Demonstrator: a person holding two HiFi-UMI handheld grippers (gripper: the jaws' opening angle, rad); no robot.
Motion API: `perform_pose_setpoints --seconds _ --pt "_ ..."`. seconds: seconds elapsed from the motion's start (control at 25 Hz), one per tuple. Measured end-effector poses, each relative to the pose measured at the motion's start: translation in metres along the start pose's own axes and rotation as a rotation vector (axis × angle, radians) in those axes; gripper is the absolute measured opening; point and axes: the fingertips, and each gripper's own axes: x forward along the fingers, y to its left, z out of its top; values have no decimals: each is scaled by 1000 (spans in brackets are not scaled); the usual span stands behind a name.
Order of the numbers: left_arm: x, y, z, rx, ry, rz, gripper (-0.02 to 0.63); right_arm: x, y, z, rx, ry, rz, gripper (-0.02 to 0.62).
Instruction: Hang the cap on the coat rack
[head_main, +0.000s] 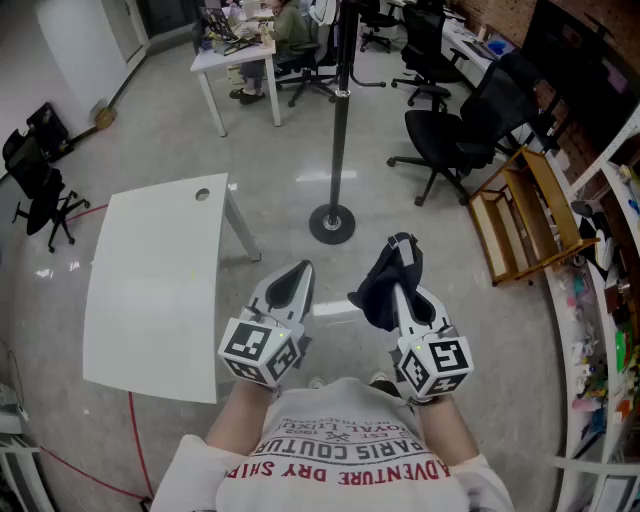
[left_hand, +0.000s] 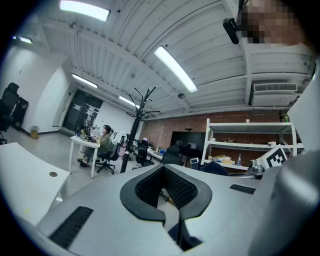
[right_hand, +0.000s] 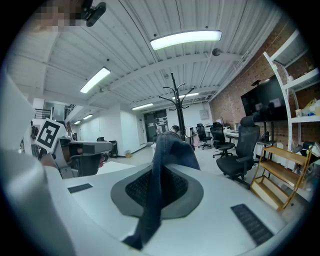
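Observation:
The dark blue cap (head_main: 380, 288) hangs from my right gripper (head_main: 402, 292), which is shut on its fabric at waist height. In the right gripper view the cap (right_hand: 167, 150) is pinched between the pads and droops over the jaws. My left gripper (head_main: 296, 276) is held beside it on the left, shut with nothing in it; its pads (left_hand: 172, 182) meet at the tip. The black coat rack (head_main: 340, 110) stands on a round base (head_main: 332, 222) straight ahead on the floor. Its hooks show in the right gripper view (right_hand: 176, 97) and the left gripper view (left_hand: 142, 100).
A white table (head_main: 160, 290) stands to my left. Black office chairs (head_main: 455, 135) and a low wooden shelf (head_main: 525, 215) are on the right. Another white desk (head_main: 235, 60) with a seated person is behind the rack. Shiny floor lies between me and the rack's base.

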Motion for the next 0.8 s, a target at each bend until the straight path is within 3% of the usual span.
perform_pose_setpoints --seconds 0.32,0.8 --pt "-2 6 -4 10 13 18 5 -1 1 -4 80 -11 3 17" --pt "0 20 -17 -22 27 29 5 7 -5 -13 70 18 -15 17"
